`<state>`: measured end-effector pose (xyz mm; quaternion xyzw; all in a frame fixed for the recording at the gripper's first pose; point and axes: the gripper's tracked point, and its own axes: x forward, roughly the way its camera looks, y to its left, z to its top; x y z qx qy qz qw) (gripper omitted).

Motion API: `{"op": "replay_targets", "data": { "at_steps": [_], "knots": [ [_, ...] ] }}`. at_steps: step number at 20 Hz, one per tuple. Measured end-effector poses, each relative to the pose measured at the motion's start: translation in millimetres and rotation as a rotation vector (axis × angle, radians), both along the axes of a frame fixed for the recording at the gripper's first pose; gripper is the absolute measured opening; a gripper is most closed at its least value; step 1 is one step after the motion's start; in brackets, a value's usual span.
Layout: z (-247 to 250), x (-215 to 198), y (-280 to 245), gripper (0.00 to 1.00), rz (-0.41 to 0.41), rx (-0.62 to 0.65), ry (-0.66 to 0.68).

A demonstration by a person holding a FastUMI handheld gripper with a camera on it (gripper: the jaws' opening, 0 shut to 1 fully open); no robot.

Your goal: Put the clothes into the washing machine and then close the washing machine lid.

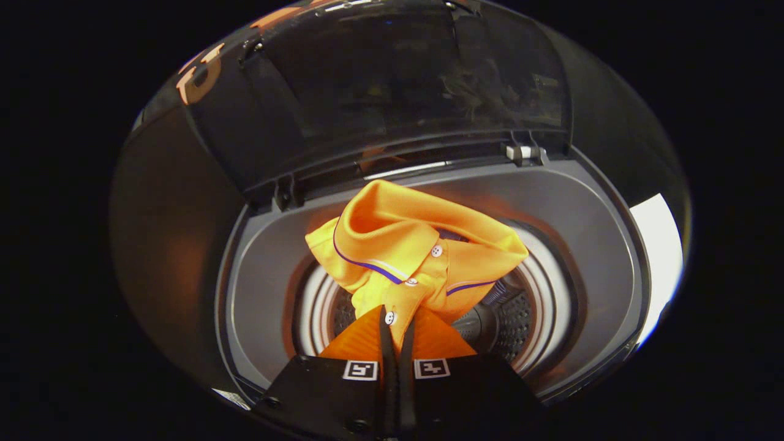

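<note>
A black cloth wall (pixel 160 184) stands behind and to both sides of the washing machine (pixel 260 294), dim and faintly warm-tinted on the left. Just beyond the machine's right rim lies a bright white patch (pixel 660 257); what it belongs to cannot be told. A small pale sliver (pixel 231 398) shows beside the machine's near left corner.

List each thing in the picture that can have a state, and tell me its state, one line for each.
Lid: open, raised upright behind the tub opening.
Washing machine: open at the top, drum visible inside.
Shirt: orange, crumpled, hanging over the drum opening, held at its button strip, not yet released.
Gripper: fingers shut on the shirt, above the drum.
</note>
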<state>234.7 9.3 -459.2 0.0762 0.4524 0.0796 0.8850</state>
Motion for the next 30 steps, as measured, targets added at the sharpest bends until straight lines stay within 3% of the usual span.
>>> {"op": "replay_targets", "data": {
  "at_steps": [9,14,16,20,30],
  "knots": [
    [-6.7,0.1,-1.2,0.11,0.017,-0.041,0.030],
    [-5.1,-3.6,-6.9,0.95,0.023,-0.073,0.022],
    [-4.3,-4.3,-7.9,0.99,0.017,-0.074,0.020],
    [8.2,-8.7,-6.6,0.99,0.000,-0.058,-0.006],
    [141.5,-20.0,9.8,0.99,-0.030,0.018,-0.287]
  ]
}}
